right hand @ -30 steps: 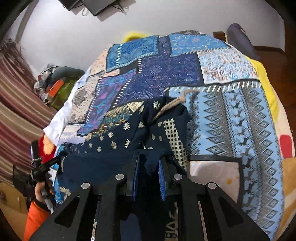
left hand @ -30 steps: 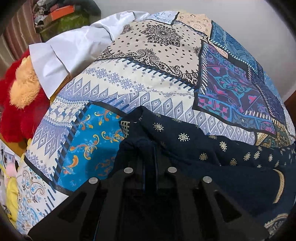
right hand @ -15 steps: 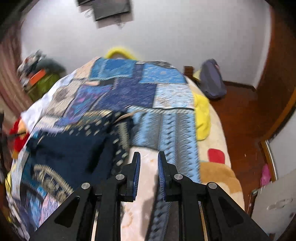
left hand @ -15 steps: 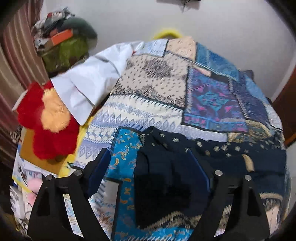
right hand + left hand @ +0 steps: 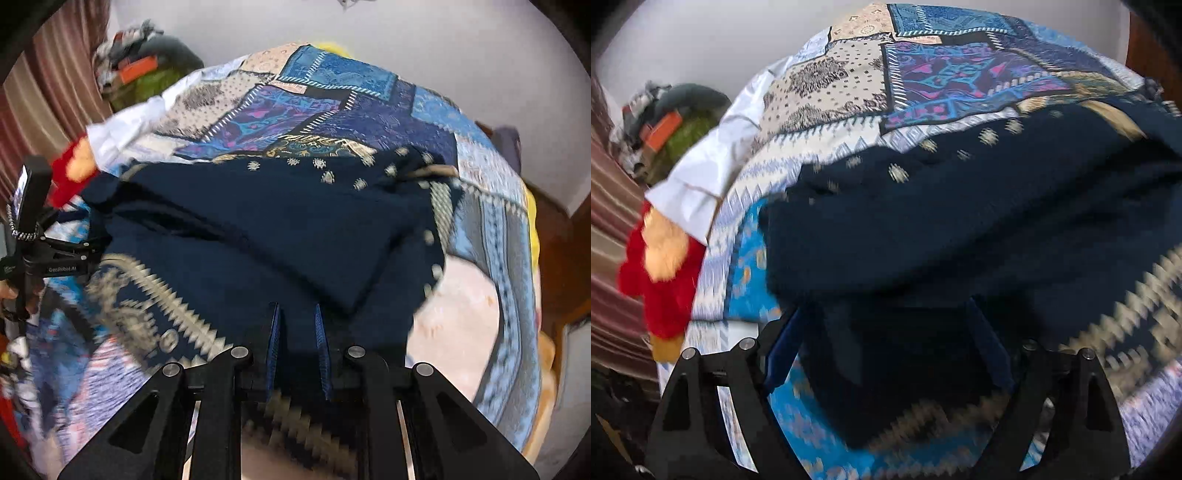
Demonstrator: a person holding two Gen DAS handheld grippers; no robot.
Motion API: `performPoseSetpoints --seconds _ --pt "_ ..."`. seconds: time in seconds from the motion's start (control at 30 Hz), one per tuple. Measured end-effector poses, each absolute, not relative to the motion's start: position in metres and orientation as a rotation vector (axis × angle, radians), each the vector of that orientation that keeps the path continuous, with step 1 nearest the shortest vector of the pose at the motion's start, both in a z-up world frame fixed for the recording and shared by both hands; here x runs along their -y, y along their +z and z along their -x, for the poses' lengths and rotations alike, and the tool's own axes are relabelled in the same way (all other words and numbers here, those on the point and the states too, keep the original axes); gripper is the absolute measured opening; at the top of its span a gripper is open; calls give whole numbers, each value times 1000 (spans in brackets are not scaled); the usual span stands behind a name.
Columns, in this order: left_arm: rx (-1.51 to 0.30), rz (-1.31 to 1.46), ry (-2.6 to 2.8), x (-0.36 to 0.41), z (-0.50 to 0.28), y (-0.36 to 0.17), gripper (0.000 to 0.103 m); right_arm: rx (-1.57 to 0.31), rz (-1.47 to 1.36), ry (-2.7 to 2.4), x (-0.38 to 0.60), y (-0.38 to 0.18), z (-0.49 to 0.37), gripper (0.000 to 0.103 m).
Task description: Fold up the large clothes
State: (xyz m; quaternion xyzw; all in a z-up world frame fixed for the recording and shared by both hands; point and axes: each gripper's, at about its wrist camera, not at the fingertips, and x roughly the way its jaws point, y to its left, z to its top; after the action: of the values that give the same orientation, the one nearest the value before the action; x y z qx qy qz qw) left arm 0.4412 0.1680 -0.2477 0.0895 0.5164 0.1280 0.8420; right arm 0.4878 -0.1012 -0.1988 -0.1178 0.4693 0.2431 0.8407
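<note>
A dark navy garment [image 5: 960, 221] with small gold motifs and a cream zigzag border lies folded over on a patchwork bedspread [image 5: 923, 74]. It also shows in the right wrist view [image 5: 277, 229]. My left gripper [image 5: 886, 321] is wide open and empty, low over the garment's near left part. My right gripper [image 5: 297, 314] has its jaws a small gap apart, over the garment's near edge, with nothing between them. The left gripper's body [image 5: 48, 254] shows at the left edge of the right wrist view.
A red and orange plush toy [image 5: 661, 266] and a white cloth [image 5: 713, 162] lie at the bed's left side. A pile of clothes [image 5: 147, 74] sits by a striped curtain. A yellow pillow [image 5: 532, 221] and wooden floor are to the right.
Both grippers let go of the garment, drew back, then came in low over it again. The left jaws went from shut to wide open. The garment now lies folded over.
</note>
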Motion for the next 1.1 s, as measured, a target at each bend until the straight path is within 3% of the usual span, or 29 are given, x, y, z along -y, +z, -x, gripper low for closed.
performPoseSetpoints --seconds 0.27,0.43,0.67,0.93,1.1 --pt "-1055 -121 344 -201 -518 -229 87 -923 146 443 86 -188 -576 14" --pt "-924 -82 435 -216 -525 -182 87 -892 62 272 89 -170 -614 14" --pt "-896 -10 341 -223 -485 -146 87 -792 132 373 83 -128 -568 14" --pt "-1026 55 137 -183 -432 -190 89 -790 280 507 42 -138 -476 15" --pt "-1085 119 43 -148 -417 -229 90 -964 201 578 28 -183 -468 15"
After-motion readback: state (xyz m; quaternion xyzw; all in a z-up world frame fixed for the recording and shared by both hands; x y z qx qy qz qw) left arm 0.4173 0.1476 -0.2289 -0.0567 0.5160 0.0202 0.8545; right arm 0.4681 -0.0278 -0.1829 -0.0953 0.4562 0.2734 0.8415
